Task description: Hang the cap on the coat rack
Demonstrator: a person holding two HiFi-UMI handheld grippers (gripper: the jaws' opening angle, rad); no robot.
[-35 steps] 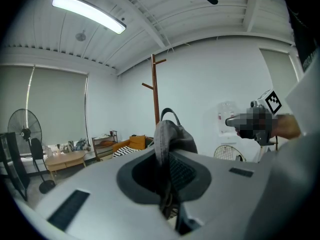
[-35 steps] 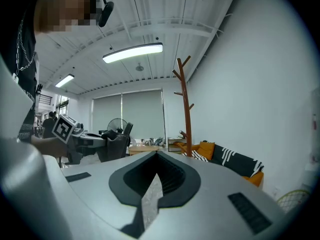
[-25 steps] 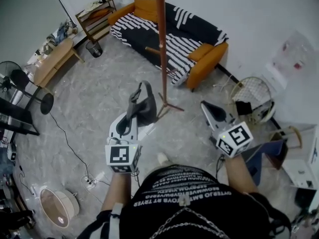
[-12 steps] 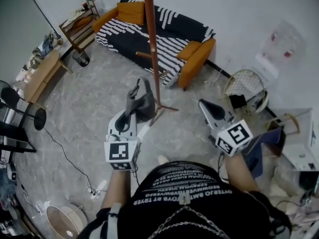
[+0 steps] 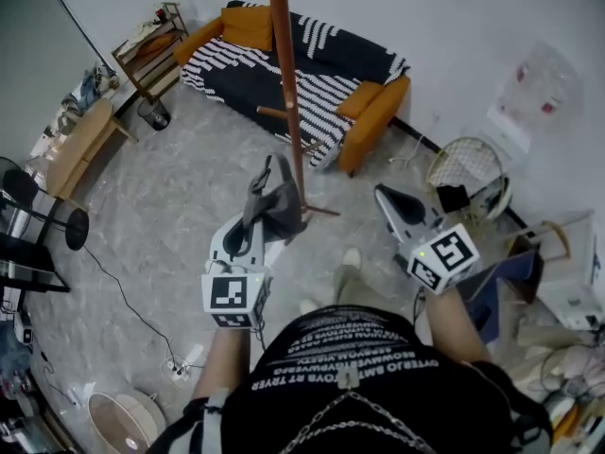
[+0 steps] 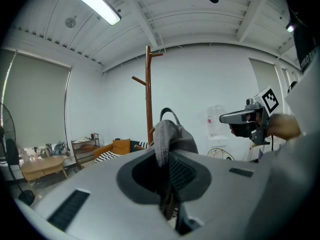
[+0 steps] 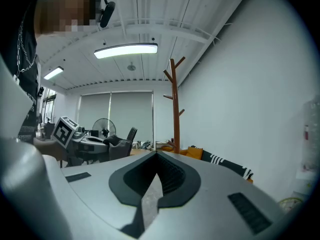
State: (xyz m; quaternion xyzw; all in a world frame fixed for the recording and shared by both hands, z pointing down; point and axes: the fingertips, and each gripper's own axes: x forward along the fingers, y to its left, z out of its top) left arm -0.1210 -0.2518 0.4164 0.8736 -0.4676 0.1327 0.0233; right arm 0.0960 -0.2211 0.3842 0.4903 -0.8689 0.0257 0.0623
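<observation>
A: Entry on the left gripper [image 5: 263,189]. What is the state of the fingers?

B: The fingers are closed on the grey cap [image 5: 276,206]. The fabric is pinched between them. The crown and the arched back strap stand up above the fingertips.

A: Where is the cap relative to the coat rack [image 5: 285,83]?

B: In the head view the cap sits just left of the brown pole, low on it and above the spread feet. I cannot tell whether it touches the pole. In the left gripper view the pole rises directly behind the cap, and the pegs [image 6: 140,80] are high above it. The cap is in the fingers and not on a peg.

A: And the right gripper [image 5: 386,200]?

B: It is to the right of the coat rack, apart from the pole, with its tips angled toward the rack's foot. Its fingers are pressed together with nothing between them.

A: What surrounds the rack?

B: An orange sofa [image 5: 371,100] with a black-and-white striped throw stands behind the rack, along the white wall. The rack's feet rest on a grey marbled floor [image 5: 170,197].
</observation>
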